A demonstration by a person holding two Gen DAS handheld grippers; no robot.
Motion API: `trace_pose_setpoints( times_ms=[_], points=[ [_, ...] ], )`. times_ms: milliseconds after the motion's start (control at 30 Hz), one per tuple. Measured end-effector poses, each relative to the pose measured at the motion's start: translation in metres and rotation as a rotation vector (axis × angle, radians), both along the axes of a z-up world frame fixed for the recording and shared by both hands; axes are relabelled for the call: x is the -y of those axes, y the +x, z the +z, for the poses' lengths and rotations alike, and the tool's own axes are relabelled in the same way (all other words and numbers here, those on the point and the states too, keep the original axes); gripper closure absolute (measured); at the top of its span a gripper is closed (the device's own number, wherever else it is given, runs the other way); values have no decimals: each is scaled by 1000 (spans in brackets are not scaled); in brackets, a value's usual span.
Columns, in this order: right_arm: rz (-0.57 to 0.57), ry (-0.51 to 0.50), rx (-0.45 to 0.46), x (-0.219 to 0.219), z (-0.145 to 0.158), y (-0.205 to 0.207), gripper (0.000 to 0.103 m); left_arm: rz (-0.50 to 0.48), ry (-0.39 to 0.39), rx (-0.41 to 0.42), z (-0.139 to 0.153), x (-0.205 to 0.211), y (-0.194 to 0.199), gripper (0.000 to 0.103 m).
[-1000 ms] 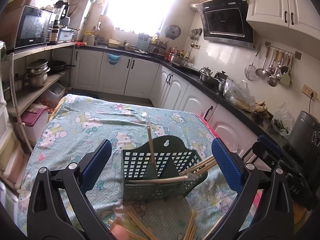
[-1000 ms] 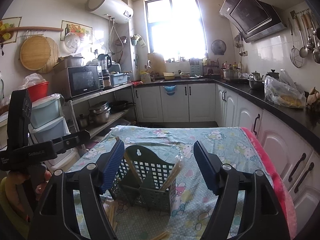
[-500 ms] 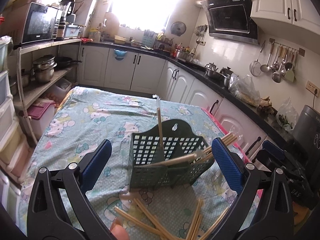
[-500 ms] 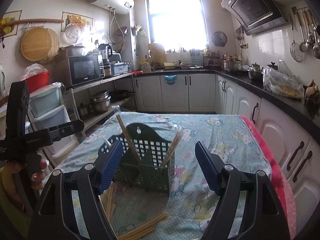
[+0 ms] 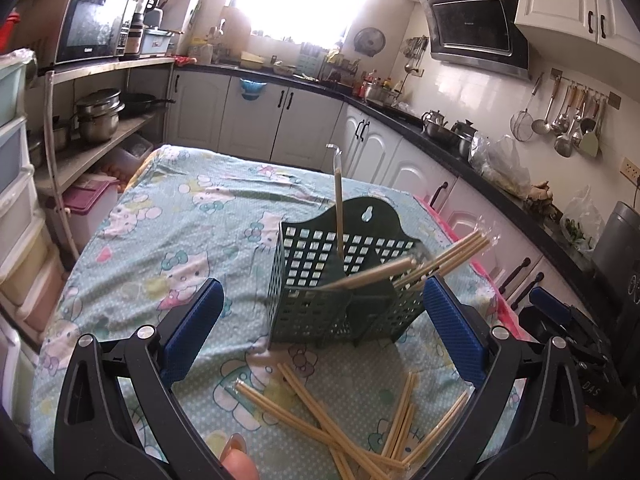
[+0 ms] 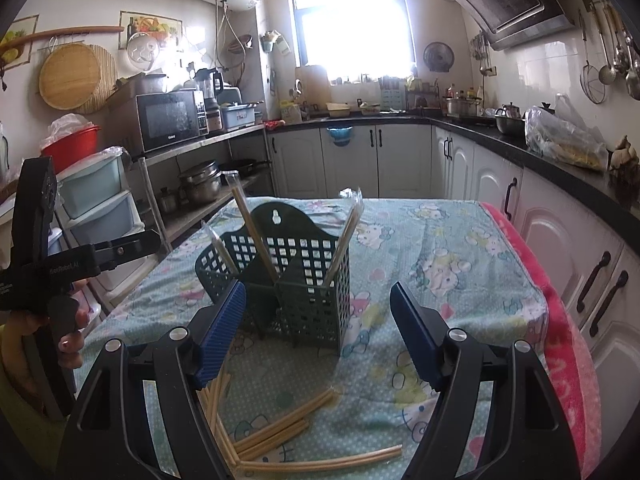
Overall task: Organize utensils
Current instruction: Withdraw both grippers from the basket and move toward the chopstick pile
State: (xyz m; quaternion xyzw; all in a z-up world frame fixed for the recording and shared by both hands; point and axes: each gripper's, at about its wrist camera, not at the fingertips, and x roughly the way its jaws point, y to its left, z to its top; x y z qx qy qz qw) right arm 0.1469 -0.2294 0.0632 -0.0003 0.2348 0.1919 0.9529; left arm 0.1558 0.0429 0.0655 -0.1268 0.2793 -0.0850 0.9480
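While 1 caddy point(image 5: 344, 280) stands, 2 grippers point(image 6: 318, 332) gape w/ nothing between

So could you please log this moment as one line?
left gripper: open, empty | right gripper: open, empty | green basket: some chopsticks in | loose chopsticks: on tablecloth

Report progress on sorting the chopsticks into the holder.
Done: a few wrapped chopsticks stand in the green holder. In hand: nothing; the left gripper and right gripper are both open and empty, above the table. Left: a pile of loose chopsticks lies on the tablecloth in front of the holder.
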Motion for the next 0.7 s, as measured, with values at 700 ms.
trace_pose_setpoints(
  times_ms=[700],
  points=[
    [11, -41, -86, 8, -34, -9, 31, 15, 7, -109, -43, -3, -7, 11]
  ],
)
